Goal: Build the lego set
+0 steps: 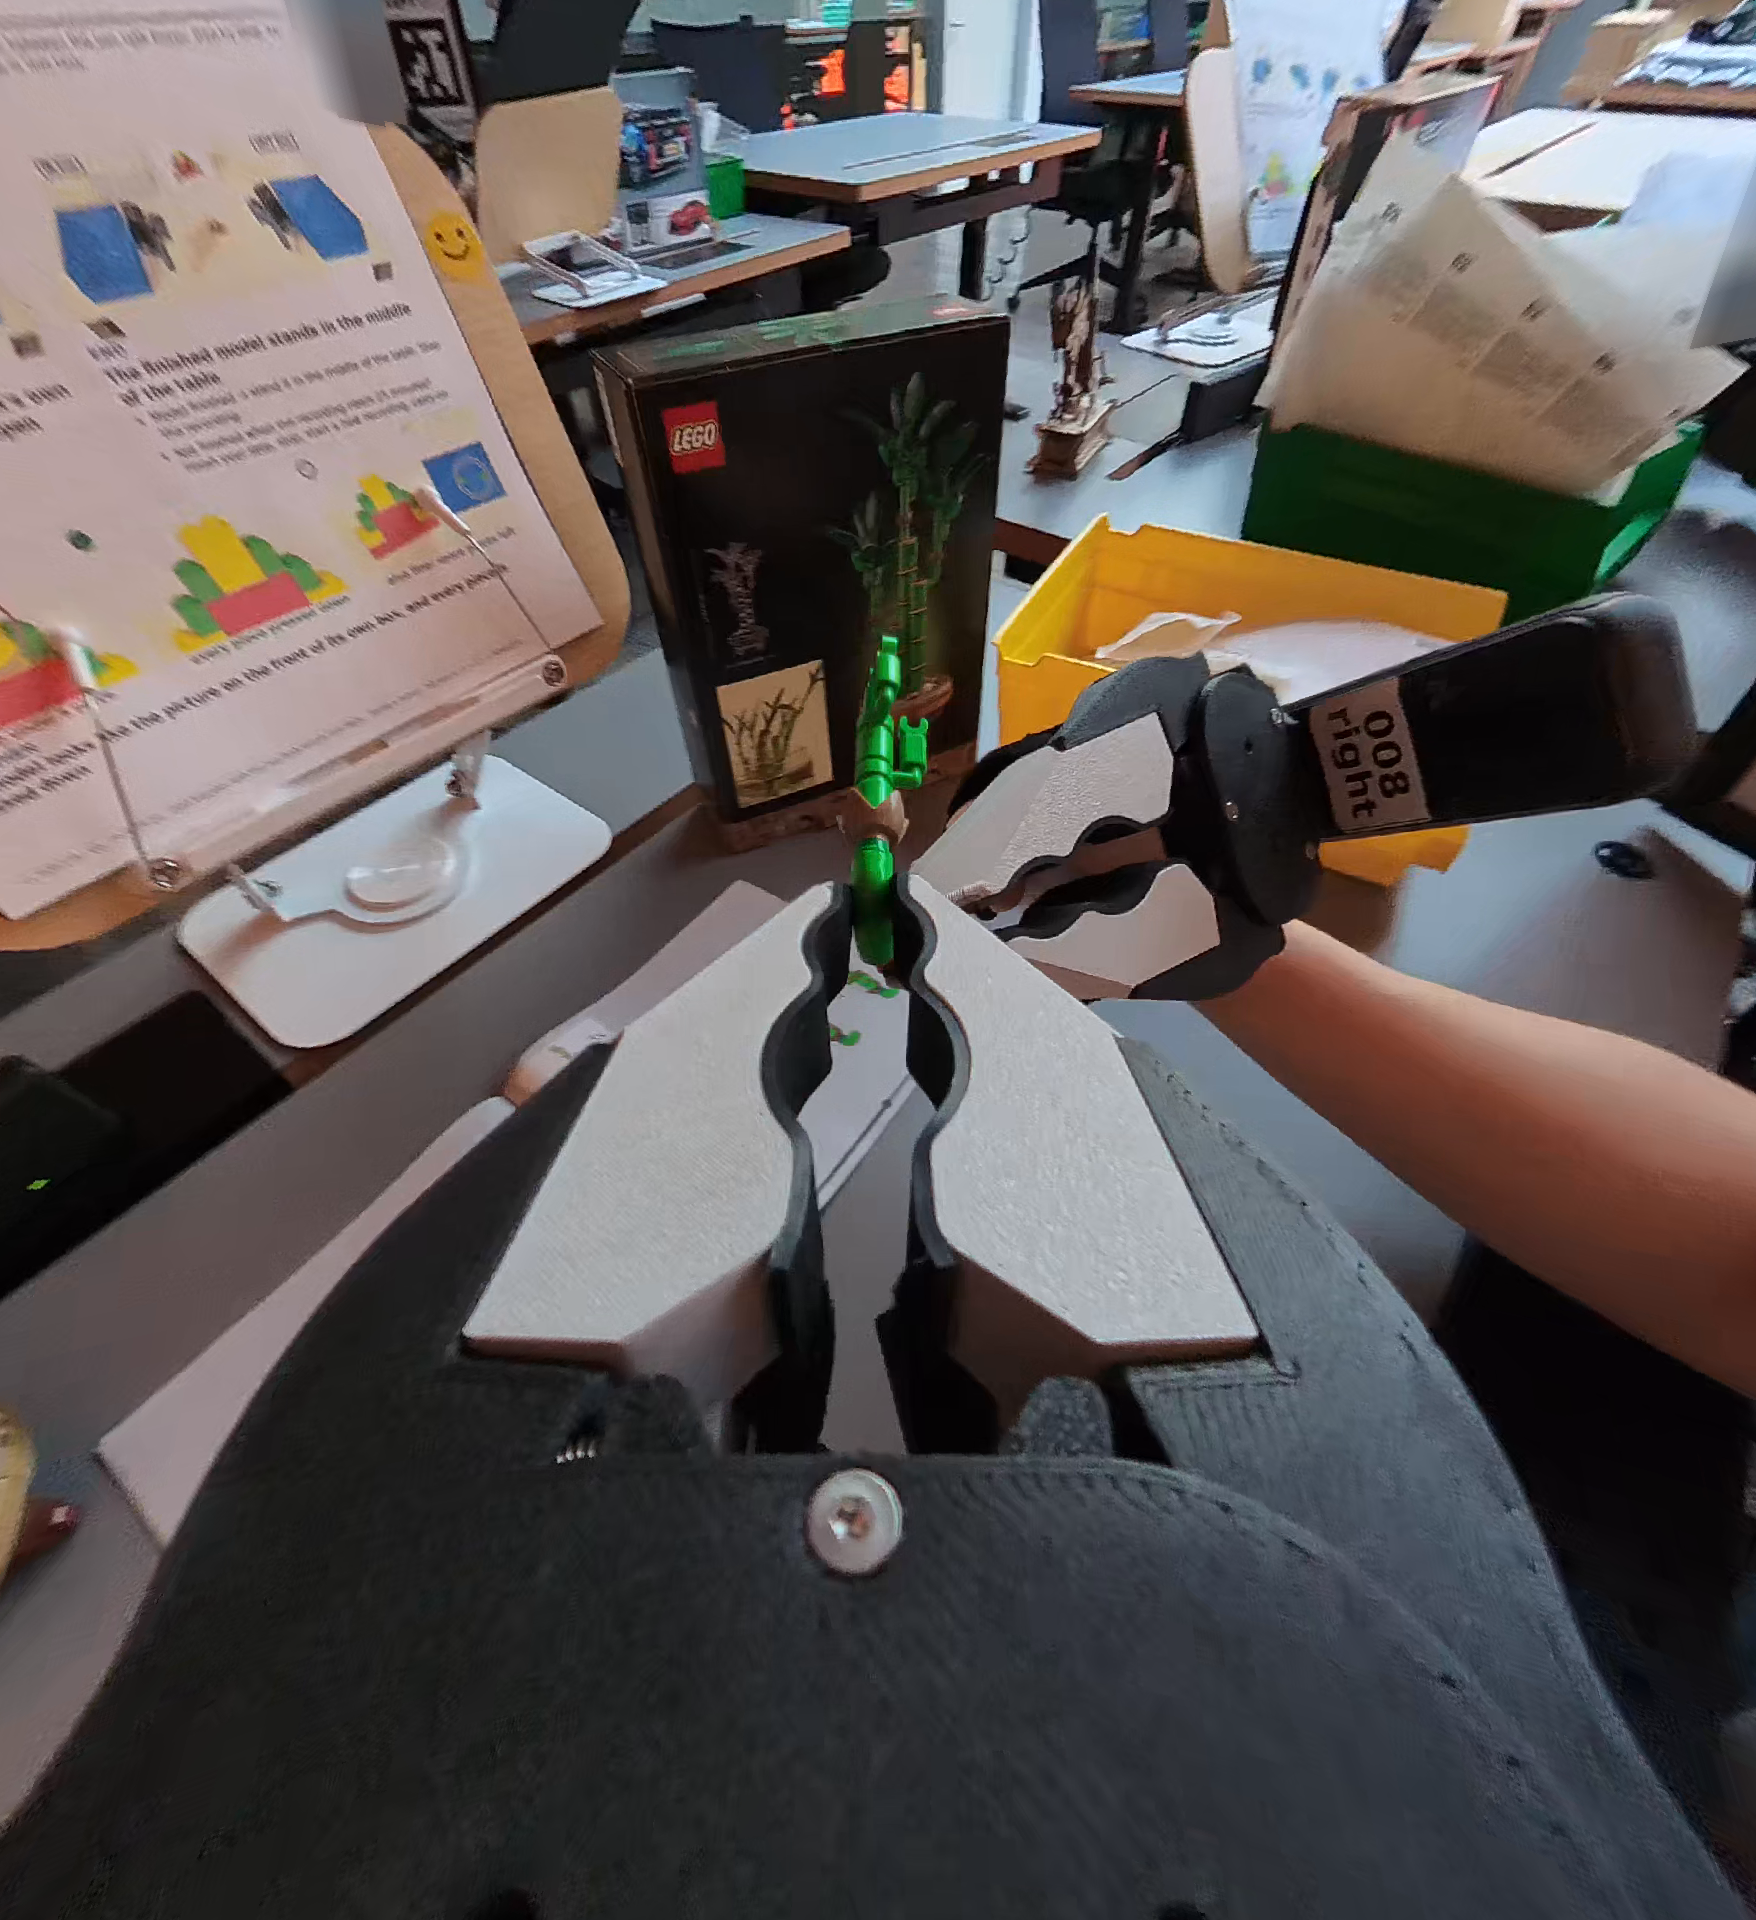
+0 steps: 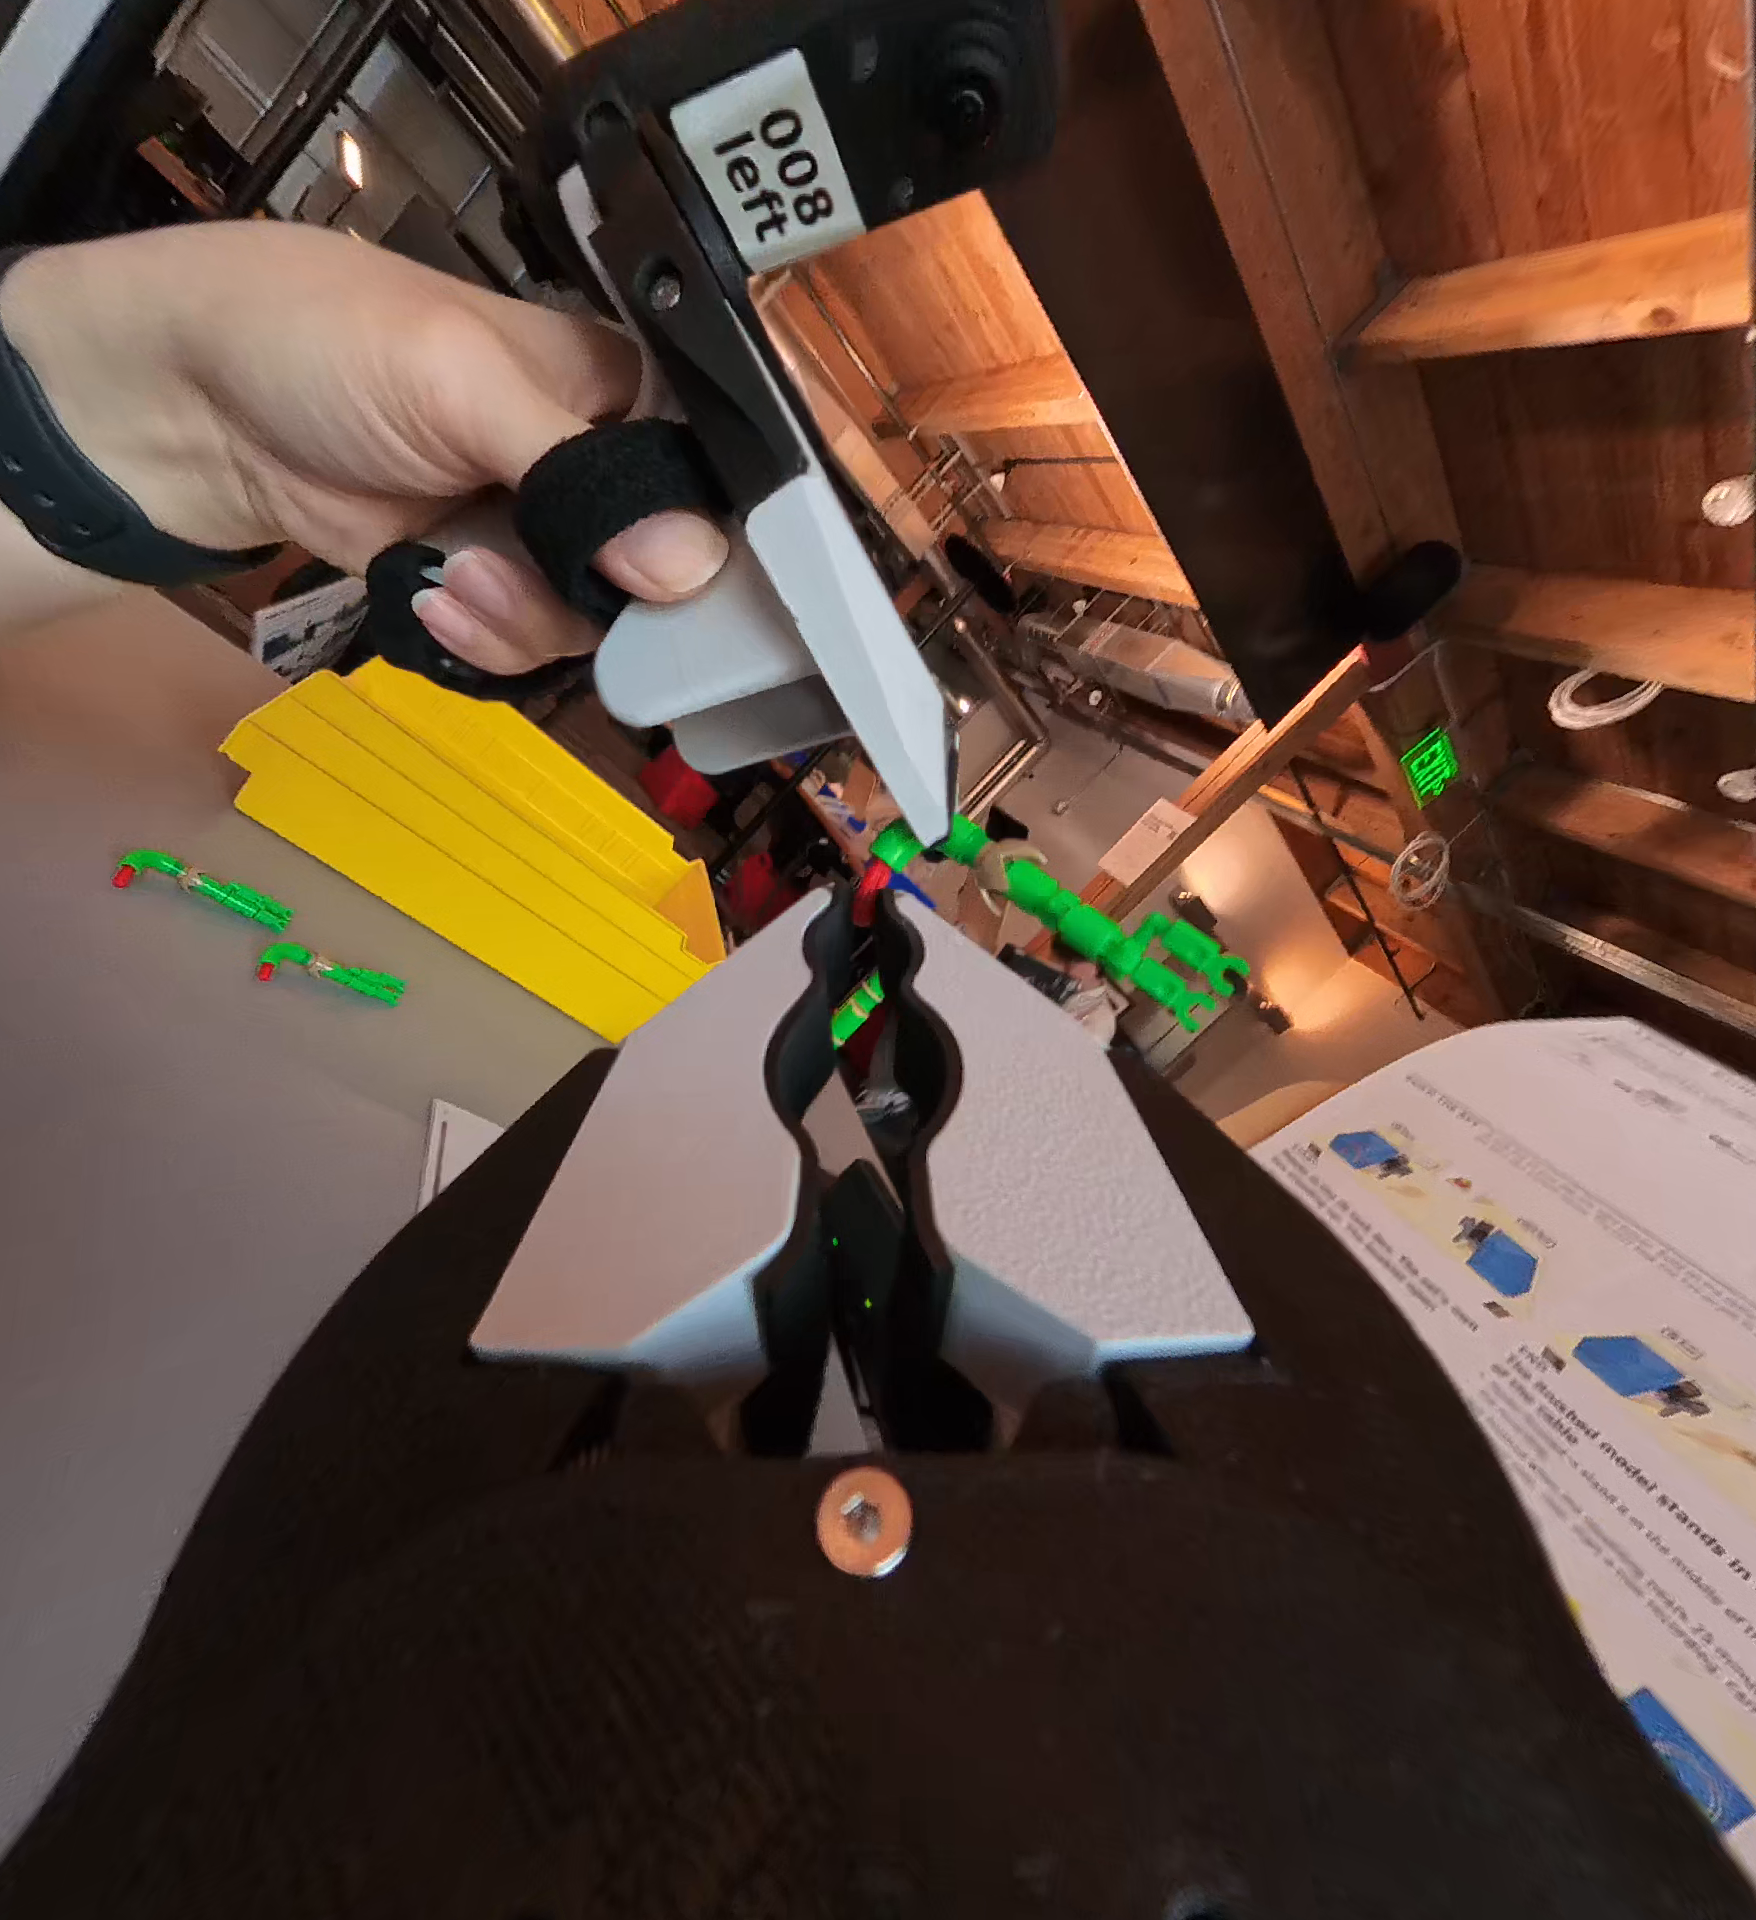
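My left gripper (image 1: 874, 909) is shut on the lower end of a green lego stalk (image 1: 879, 727) with a brown joint, and holds it up in the air. In the right wrist view the left gripper (image 2: 931, 831) pinches the same stalk (image 2: 1082, 914), which runs off to the right and ends in small clips. My right gripper (image 2: 861, 909) is nearly closed on a small red piece (image 2: 869, 896) at the stalk's end. In the left wrist view the right gripper (image 1: 941, 873) comes in from the right, its tips right beside the stalk's base.
Two more green stalks with red ends (image 2: 204, 883) (image 2: 334, 971) lie on the table beside a yellow bin (image 2: 458, 821). The lego box (image 1: 812, 561) stands behind. An instruction sheet on a stand (image 1: 230, 416) is at the left, and a green crate (image 1: 1456, 509) at the back right. Both grippers' tips are close together, under 4 cm apart.
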A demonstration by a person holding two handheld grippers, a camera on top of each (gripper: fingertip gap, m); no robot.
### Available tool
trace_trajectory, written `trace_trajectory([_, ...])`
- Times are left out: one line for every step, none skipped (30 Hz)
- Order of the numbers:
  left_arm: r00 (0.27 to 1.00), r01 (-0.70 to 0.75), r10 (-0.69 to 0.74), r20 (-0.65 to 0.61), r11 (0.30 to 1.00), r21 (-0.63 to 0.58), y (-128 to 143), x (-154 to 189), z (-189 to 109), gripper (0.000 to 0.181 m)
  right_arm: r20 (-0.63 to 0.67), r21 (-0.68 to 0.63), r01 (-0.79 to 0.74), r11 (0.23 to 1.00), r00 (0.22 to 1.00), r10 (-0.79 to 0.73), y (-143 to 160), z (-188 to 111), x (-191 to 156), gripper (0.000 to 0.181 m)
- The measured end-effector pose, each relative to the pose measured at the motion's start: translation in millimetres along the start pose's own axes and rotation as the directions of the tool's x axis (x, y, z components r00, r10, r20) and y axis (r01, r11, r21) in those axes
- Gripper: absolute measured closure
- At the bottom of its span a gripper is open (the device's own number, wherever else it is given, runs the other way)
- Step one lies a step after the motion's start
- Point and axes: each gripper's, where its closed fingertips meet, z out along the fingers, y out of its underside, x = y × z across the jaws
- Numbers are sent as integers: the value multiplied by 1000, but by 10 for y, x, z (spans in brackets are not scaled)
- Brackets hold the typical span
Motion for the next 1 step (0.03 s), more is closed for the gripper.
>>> trace_trajectory([1000, -22, 22, 20, 1000, -3, -8, 19, -5, 175, -1, 15, 10, 1000, 1000, -10, -21, -3, -7, 179])
